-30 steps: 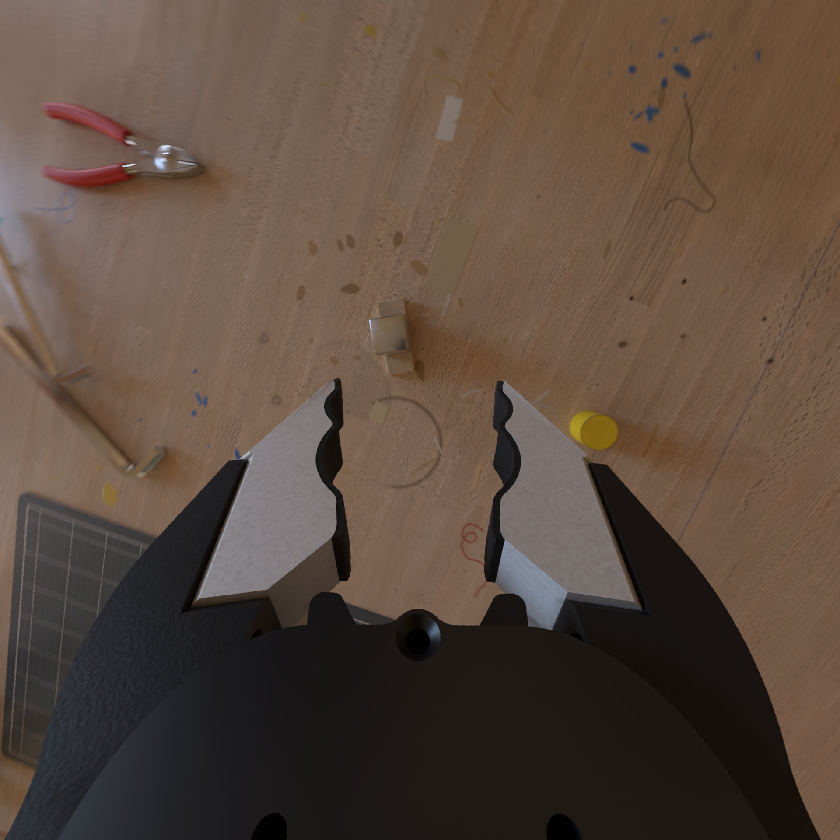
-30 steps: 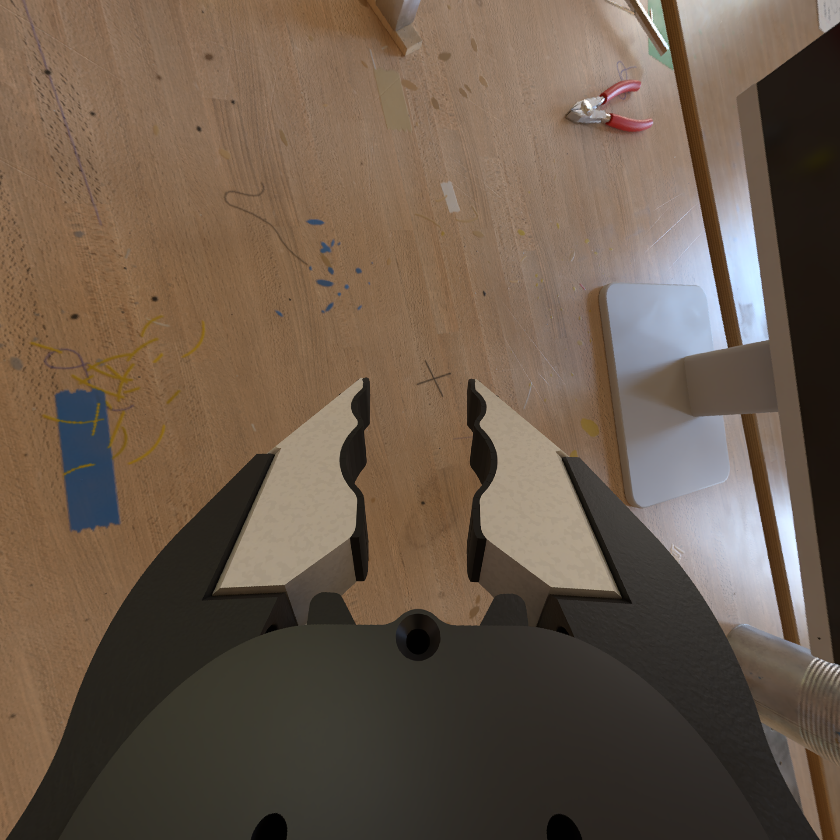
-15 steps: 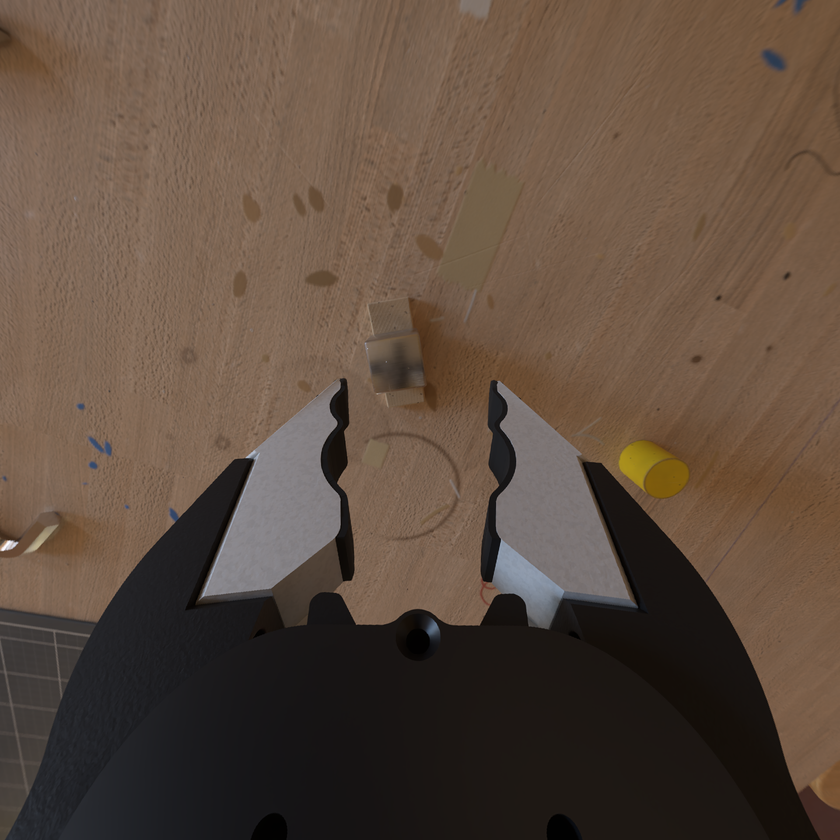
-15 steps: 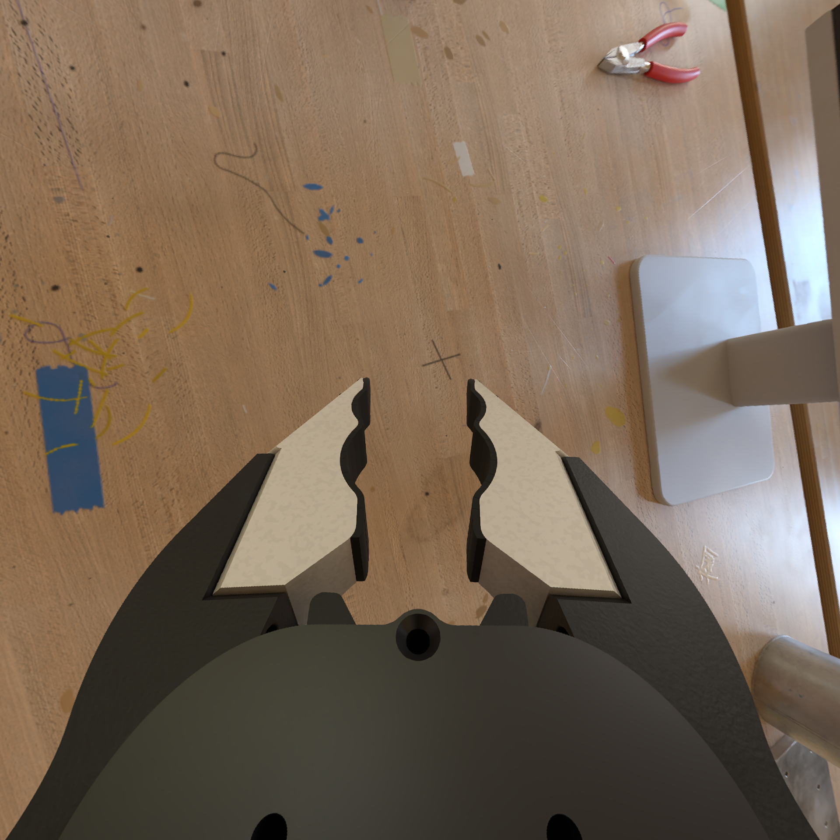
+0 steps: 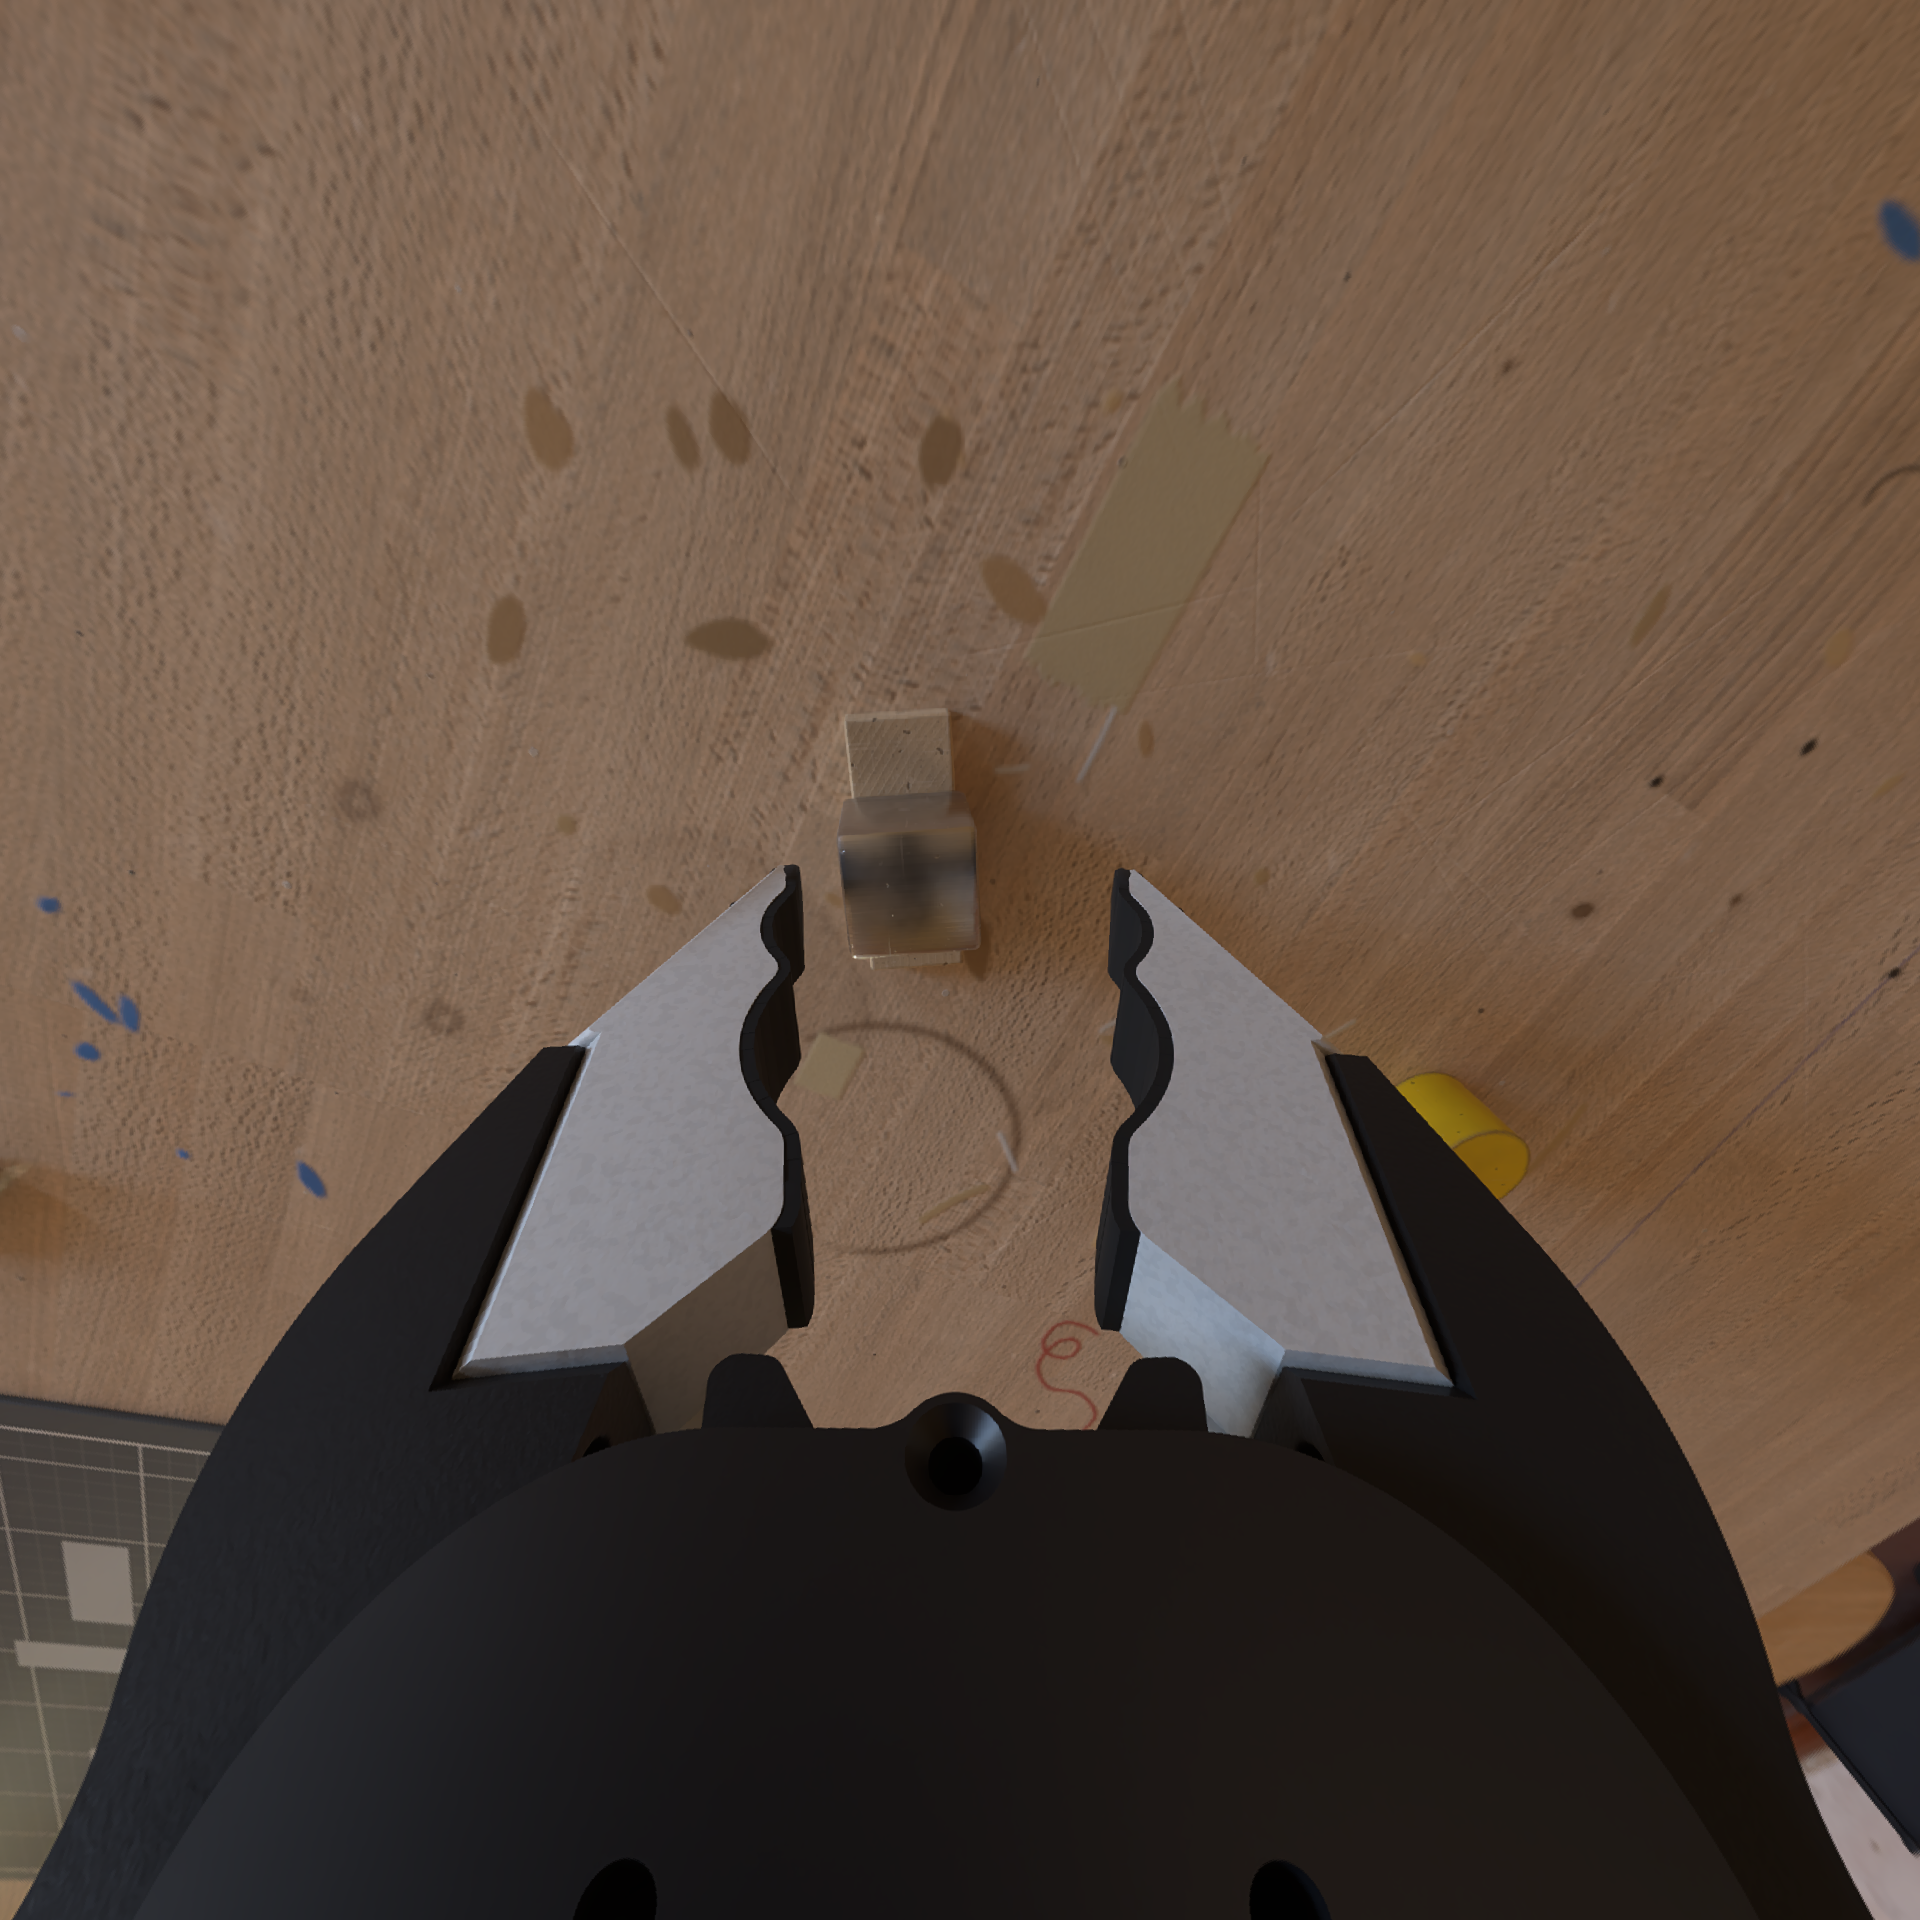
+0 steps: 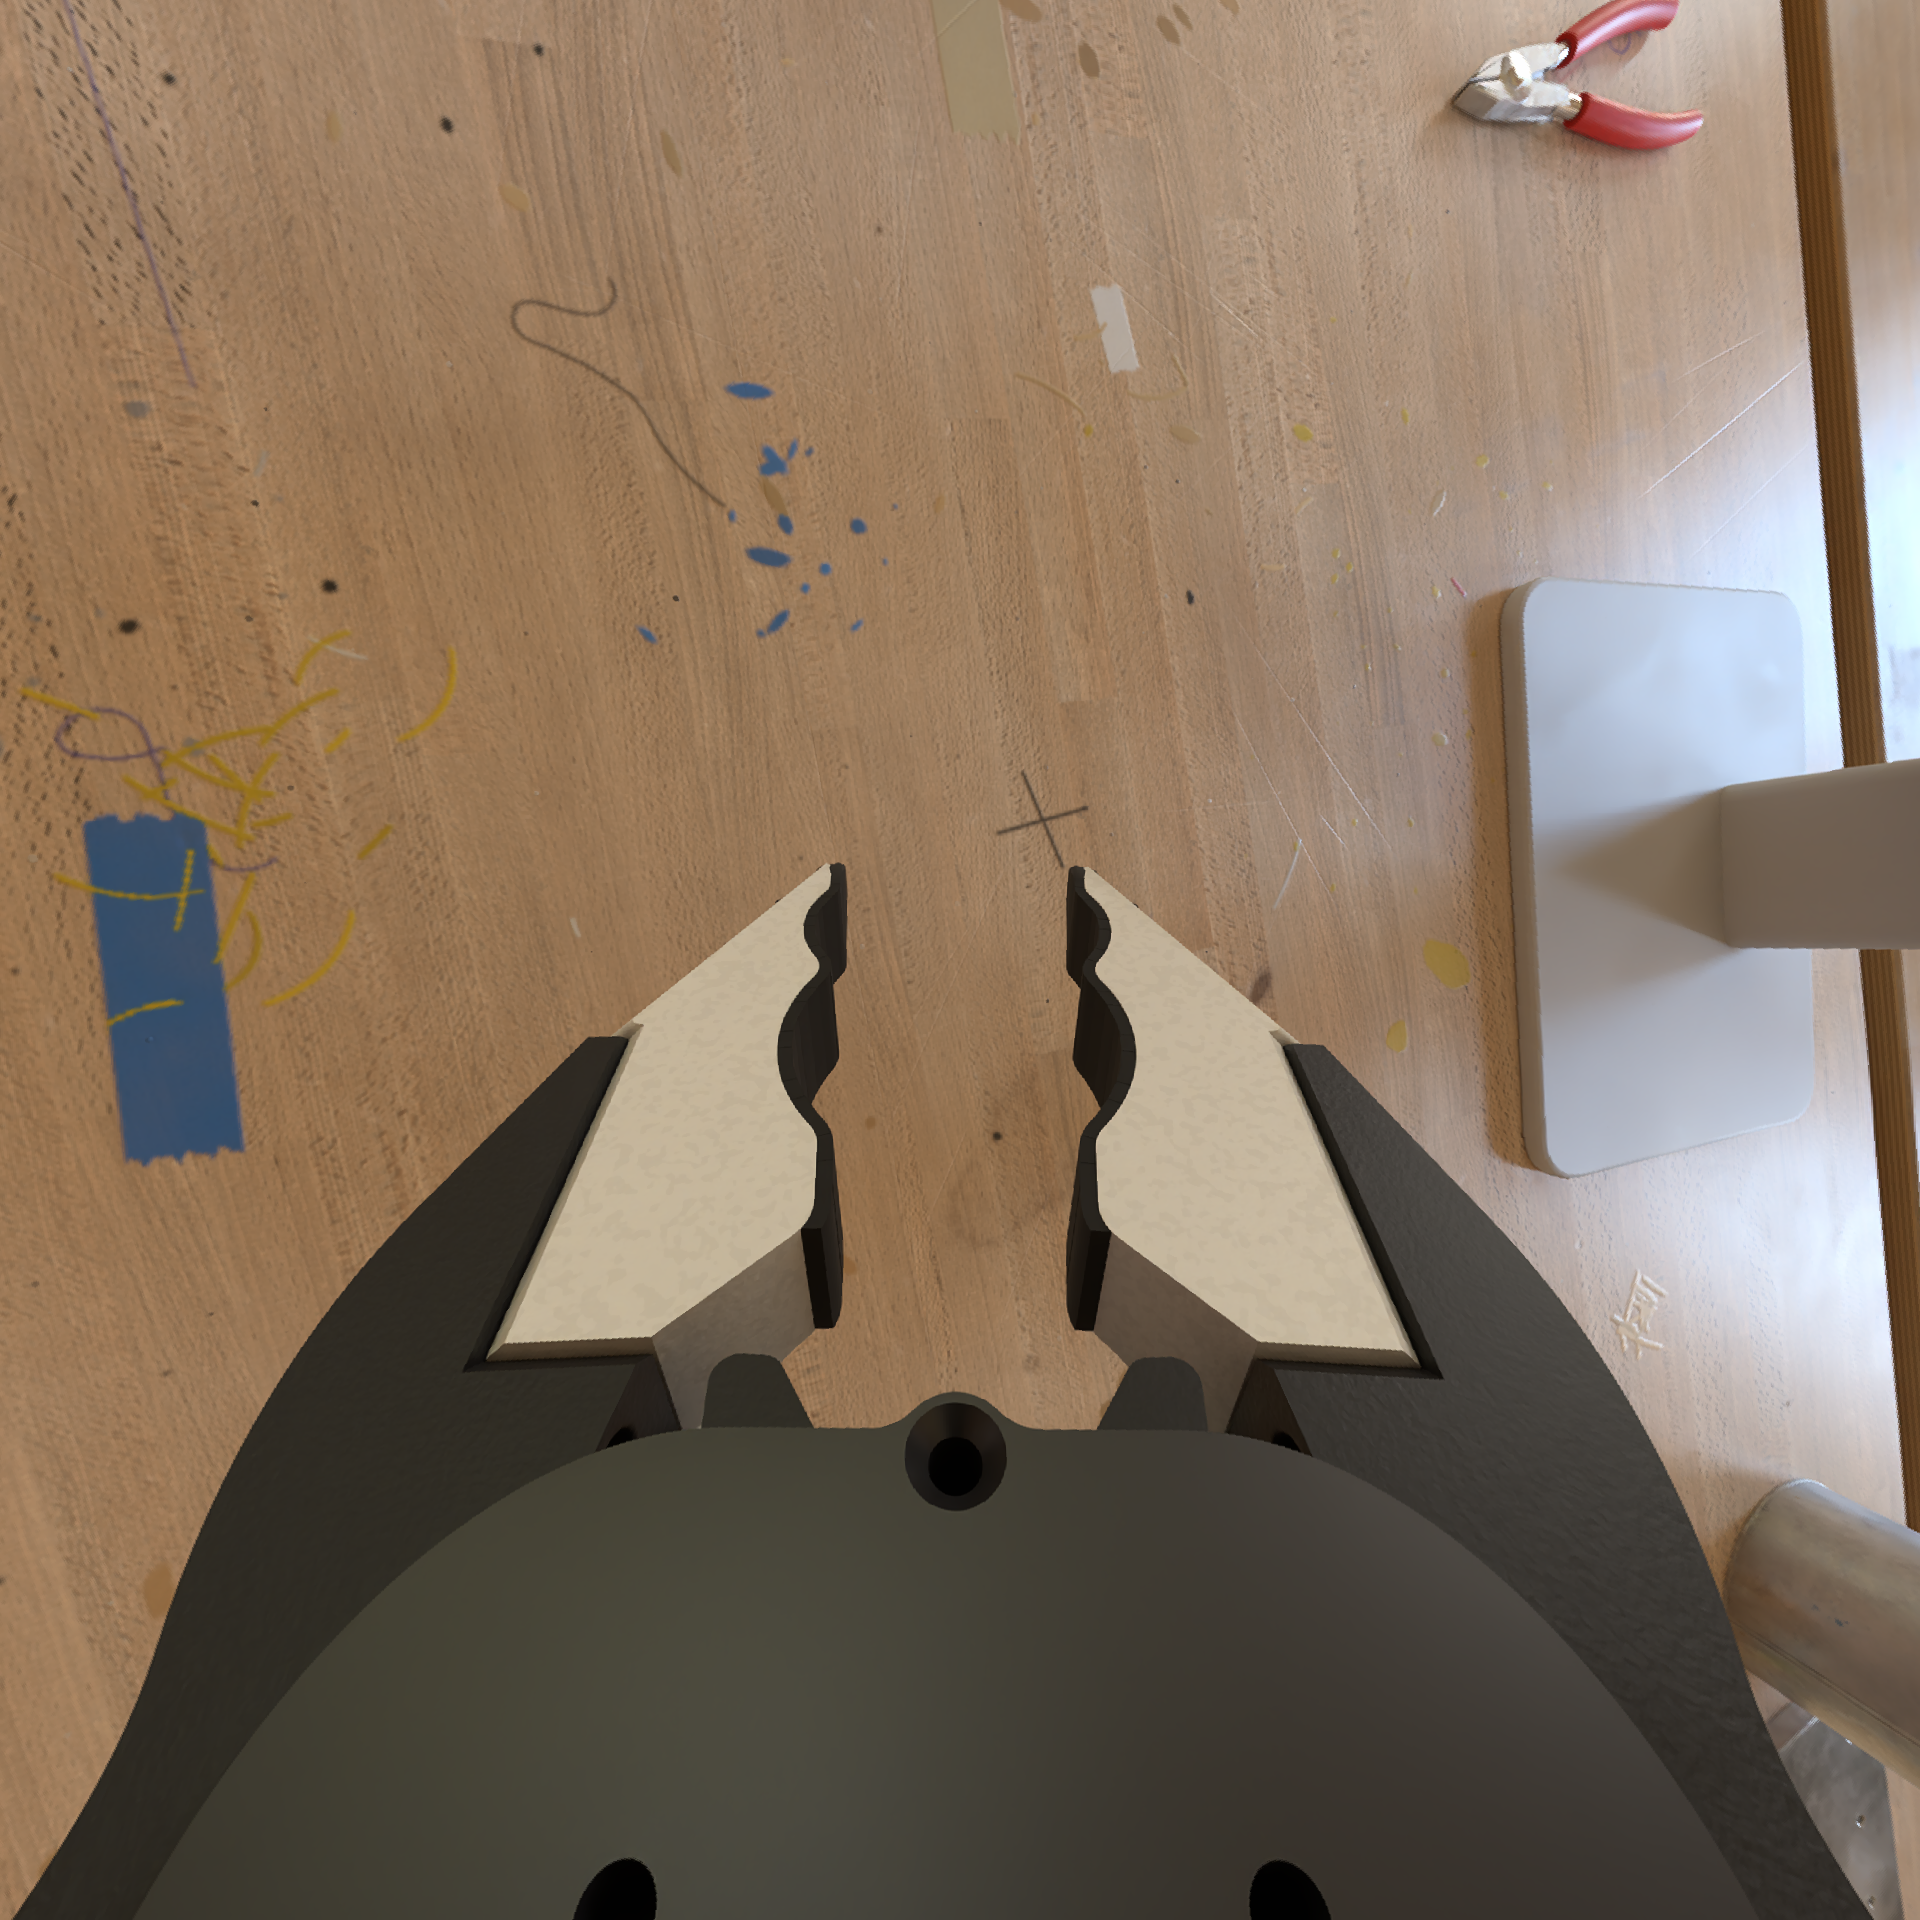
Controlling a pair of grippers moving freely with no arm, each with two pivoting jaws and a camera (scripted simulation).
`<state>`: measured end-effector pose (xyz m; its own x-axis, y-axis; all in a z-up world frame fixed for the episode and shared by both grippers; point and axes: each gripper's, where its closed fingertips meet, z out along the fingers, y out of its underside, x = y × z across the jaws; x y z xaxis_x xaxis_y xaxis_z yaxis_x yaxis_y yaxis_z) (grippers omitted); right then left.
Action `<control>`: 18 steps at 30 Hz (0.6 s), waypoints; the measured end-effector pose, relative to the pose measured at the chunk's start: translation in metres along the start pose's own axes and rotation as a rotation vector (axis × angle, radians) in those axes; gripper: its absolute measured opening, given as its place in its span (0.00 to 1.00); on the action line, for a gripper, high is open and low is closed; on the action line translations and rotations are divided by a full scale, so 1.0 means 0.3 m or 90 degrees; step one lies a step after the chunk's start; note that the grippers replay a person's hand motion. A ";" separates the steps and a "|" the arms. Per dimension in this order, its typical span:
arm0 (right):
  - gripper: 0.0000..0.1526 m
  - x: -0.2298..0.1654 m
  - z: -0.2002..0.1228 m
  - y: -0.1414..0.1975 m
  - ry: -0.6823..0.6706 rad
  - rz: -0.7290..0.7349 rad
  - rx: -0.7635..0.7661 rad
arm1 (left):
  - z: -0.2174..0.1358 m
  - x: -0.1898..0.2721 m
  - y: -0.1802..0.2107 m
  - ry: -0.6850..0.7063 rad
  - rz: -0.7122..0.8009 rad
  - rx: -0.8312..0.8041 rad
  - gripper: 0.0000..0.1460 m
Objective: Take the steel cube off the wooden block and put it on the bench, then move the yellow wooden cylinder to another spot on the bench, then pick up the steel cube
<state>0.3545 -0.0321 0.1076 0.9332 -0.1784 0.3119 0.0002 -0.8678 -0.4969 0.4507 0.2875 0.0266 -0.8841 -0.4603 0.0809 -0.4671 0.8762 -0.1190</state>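
The steel cube (image 5: 909, 881) sits on top of a pale wooden block (image 5: 898, 753), whose far end sticks out beyond it. My left gripper (image 5: 954, 883) is open and empty above the bench, its fingertips level with the cube, which lies just inside the left fingertip. The yellow wooden cylinder (image 5: 1467, 1132) lies on the bench to the right, partly hidden behind my right finger. My right gripper (image 6: 956, 878) is open and empty over bare bench; none of the task's objects shows in the right wrist view.
A dark cutting mat (image 5: 73, 1579) lies at the lower left. In the right wrist view there are red-handled pliers (image 6: 1579, 88) far right, a grey stand base (image 6: 1652, 862) by the bench's right edge, a metal pipe (image 6: 1829, 1621) lower right, and blue tape (image 6: 161, 982) at left.
My left gripper has come down and forward toward the cube and block, which now look larger and sit at the fingertips. My right gripper has shifted slightly over the bench. Both stay open.
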 end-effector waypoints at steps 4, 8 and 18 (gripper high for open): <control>0.28 -0.003 0.007 0.003 -0.003 -0.002 -0.004 | 0.027 -0.008 0.028 -0.008 -0.005 -0.038 0.40; 0.28 -0.006 0.012 0.006 -0.008 -0.003 -0.008 | 0.028 -0.013 0.025 -0.006 -0.019 -0.027 0.37; 0.28 -0.019 0.018 0.002 -0.011 -0.014 -0.014 | 0.028 -0.029 0.023 -0.019 -0.045 -0.022 0.18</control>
<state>0.3509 -0.0291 0.1012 0.9394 -0.1508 0.3078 0.0133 -0.8813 -0.4723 0.4552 0.2963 0.0167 -0.8493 -0.5247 0.0576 -0.5278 0.8455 -0.0804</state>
